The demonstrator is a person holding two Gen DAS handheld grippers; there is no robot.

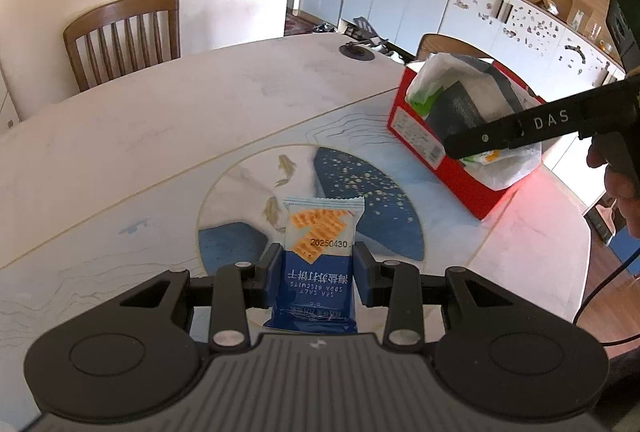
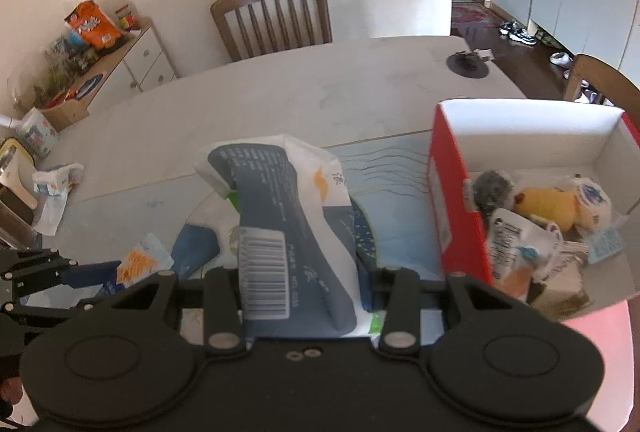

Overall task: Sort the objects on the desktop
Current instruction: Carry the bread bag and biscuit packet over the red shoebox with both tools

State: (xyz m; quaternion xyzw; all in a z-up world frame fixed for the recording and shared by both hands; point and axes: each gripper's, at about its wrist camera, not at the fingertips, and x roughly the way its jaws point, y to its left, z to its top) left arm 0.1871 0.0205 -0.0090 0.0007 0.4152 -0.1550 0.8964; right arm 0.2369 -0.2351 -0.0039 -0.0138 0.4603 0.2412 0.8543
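**Two packets in hand, red box part-filled**

Left wrist view. Left tongs [image 1: 314, 264]: blue pads pressed to either side of a soda biscuit packet [image 1: 318, 252], blue-and-white, date stamp uppermost. Whether the packet is lifted or rests on the table [image 1: 160, 135] cannot be told; it sits over the round blue-and-white pattern of the table mat [image 1: 360, 199]. Red box [image 1: 448, 155]: to the right and further off, well apart from the packet. Right tongs [image 1: 456, 147]: seen from the side as a black arm reaching over the box, with a white-and-grey pouch [image 1: 460, 99] bulking over the opening.

Right wrist view. Right tongs [image 2: 304, 280]: closed on the white-and-grey pouch [image 2: 288, 216], barcode facing the camera, pouch standing up between the fingers. Red box [image 2: 452, 199]: just right of the pouch, open, holding a yellow plush toy [image 2: 548, 203], a grey fuzzy item [image 2: 492, 187] and several small sachets. Left tongs [image 2: 80, 272]: at lower left, with the biscuit packet [image 2: 140, 260].

Step in hand, as judged: carrying the pouch to the box, biscuit packet gripped and waiting its turn.

Next move calls for: shifting the pouch rightward over the near wall, lowering it into bare space behind the toys, then parting the fingers. The pouch is soft and tall, and may catch on the rim.
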